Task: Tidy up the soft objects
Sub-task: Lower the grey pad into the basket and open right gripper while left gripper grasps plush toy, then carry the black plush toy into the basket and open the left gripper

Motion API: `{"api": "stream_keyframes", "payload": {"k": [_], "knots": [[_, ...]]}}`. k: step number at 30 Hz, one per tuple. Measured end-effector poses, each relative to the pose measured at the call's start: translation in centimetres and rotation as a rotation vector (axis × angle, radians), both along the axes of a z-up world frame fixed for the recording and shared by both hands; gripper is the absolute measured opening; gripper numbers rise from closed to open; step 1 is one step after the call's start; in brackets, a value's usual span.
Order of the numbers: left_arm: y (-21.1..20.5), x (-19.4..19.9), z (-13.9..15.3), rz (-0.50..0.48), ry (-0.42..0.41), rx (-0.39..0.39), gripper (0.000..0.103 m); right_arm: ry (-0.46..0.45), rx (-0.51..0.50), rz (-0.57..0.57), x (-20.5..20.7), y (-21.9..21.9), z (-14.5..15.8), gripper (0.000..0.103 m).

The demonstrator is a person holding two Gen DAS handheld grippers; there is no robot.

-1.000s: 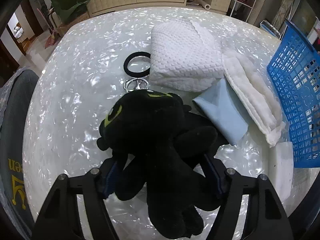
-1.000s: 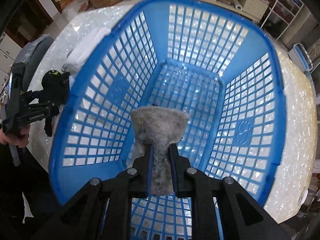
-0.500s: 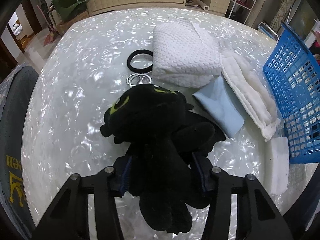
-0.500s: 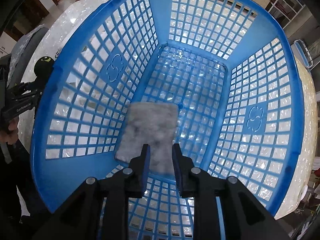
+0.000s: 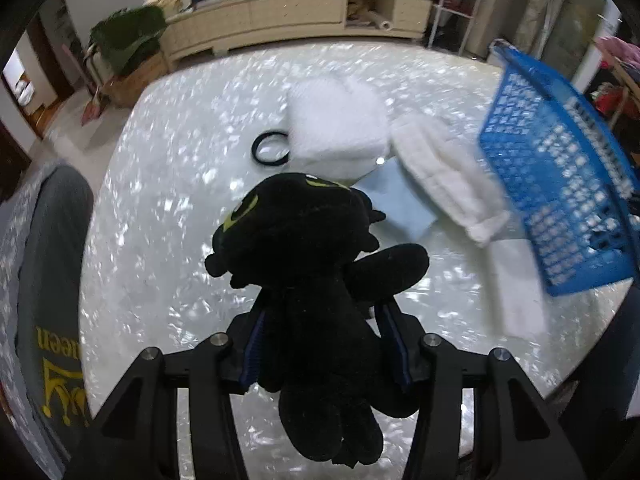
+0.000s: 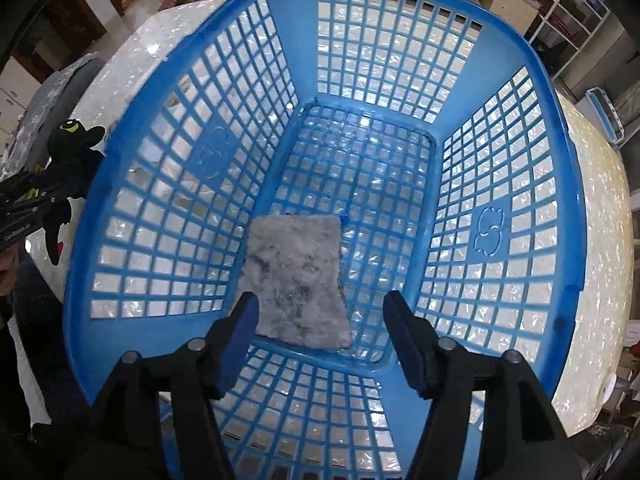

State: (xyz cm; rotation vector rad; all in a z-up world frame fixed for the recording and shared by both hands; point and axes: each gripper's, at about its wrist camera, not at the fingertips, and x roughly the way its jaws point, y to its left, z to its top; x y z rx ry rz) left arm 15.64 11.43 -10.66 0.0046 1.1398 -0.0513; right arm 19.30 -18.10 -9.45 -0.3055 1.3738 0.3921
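My left gripper (image 5: 320, 344) is shut on a black plush toy (image 5: 308, 264) with yellow-green eyes and holds it above the pearly table (image 5: 160, 208). The toy also shows in the right wrist view (image 6: 72, 148), left of the basket. My right gripper (image 6: 320, 320) is open and empty above the blue basket (image 6: 496, 236). A grey fuzzy cloth (image 6: 298, 284) lies flat on the basket floor, just beyond the fingers. The basket also shows at the right in the left wrist view (image 5: 560, 188).
On the table lie a white quilted cloth (image 5: 336, 128), a fluffy white towel (image 5: 448, 180), a light blue cloth (image 5: 400, 204), a flat white cloth (image 5: 516, 284) and a black hair band (image 5: 270, 150). A grey chair (image 5: 48, 280) stands at the left.
My right gripper has opened and let go of the grey cloth, which now lies on the basket floor. My left gripper has closed on the plush toy and lifted it.
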Motion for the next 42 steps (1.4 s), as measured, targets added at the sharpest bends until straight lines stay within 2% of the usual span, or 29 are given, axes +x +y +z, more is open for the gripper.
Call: {"api": "stream_keyframes", "payload": {"k": [7, 8, 9, 10, 16, 19, 32, 38, 42], "knots": [[-2.3, -1.5, 4.1, -0.088, -0.053, -0.014, 0.048, -0.082, 0.014, 0.025, -1.3, -0.2, 2.7, 0.078], [-2.8, -1.8, 4.7, -0.117, -0.065, -0.020, 0.048, -0.097, 0.013, 0.027, -1.4, 0.1, 3.4, 0.084], [-3.4, -2.0, 5.3, -0.145, -0.076, -0.021, 0.048, -0.111, 0.012, 0.029, -1.4, 0.8, 4.3, 0.098], [-3.8, -1.9, 5.8, -0.164, -0.083, -0.018, 0.048, -0.130, 0.014, 0.033, -1.6, 0.7, 4.9, 0.103], [-7.5, -2.1, 8.6, -0.289, -0.133, 0.002, 0.048, -0.253, 0.032, 0.034, -4.0, -1.1, 8.8, 0.103], [-9.7, -2.3, 9.7, -0.364, -0.157, 0.020, 0.049, -0.284, 0.057, 0.004, -4.7, -2.6, 9.6, 0.103], [-17.8, -0.6, 11.9, -0.594, -0.214, 0.057, 0.049, -0.293, 0.103, -0.125, -6.0, -7.5, 8.6, 0.103], [-20.5, 1.0, 12.5, -0.661, -0.226, 0.130, 0.050, -0.296, 0.128, -0.137, -6.3, -8.3, 8.5, 0.103], [-21.9, 2.2, 13.1, -0.689, -0.224, 0.133, 0.050, -0.307, 0.140, -0.147, -6.1, -8.9, 8.8, 0.103]]}}
